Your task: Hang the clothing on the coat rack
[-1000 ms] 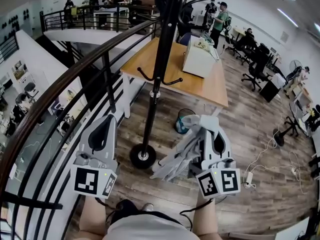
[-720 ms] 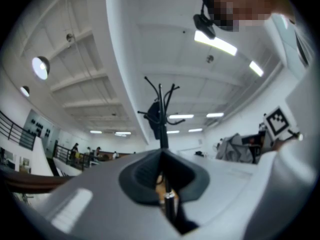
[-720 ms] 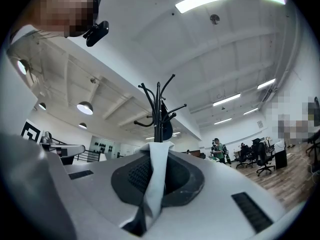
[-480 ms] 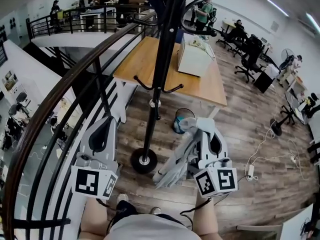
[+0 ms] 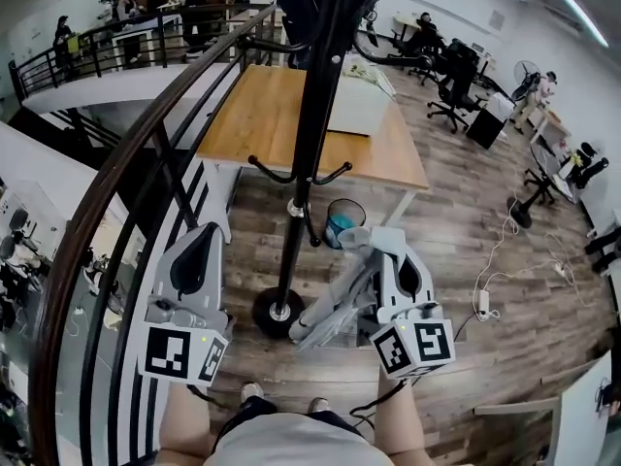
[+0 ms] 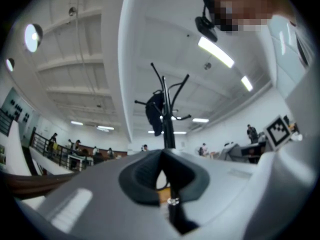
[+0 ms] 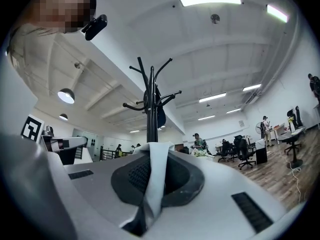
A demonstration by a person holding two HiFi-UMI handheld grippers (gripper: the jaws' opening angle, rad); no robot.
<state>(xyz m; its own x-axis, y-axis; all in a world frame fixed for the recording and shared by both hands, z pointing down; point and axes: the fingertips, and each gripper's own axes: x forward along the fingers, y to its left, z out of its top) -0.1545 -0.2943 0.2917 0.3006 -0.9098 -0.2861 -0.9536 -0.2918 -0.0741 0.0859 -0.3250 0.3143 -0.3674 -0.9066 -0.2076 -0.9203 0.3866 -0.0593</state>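
Note:
The black coat rack point(image 5: 309, 124) rises just ahead of me, its round base point(image 5: 278, 311) on the wood floor between the two grippers. My right gripper point(image 5: 375, 237) is shut on a pale grey garment point(image 5: 335, 304) that hangs down to its left, near the base. In the right gripper view a strip of that cloth point(image 7: 153, 179) runs between the pads, with the rack point(image 7: 151, 109) straight ahead and a dark garment point(image 7: 160, 113) hanging on it. My left gripper point(image 5: 208, 235) is left of the pole, shut and holding nothing. In the left gripper view the rack point(image 6: 167, 119) stands beyond the left gripper point(image 6: 162, 158).
A dark curved railing point(image 5: 136, 153) runs along the left, with a drop behind it. Beyond the rack stands a wooden table point(image 5: 262, 115) carrying a white box point(image 5: 354, 105); a waste bin point(image 5: 342, 223) sits at its foot. Cables point(image 5: 495, 280) lie on the floor to the right.
The view has drifted: the rack's base and the table have slid lower and nearer. Both grippers keep their pose, the right one still gripping the garment.

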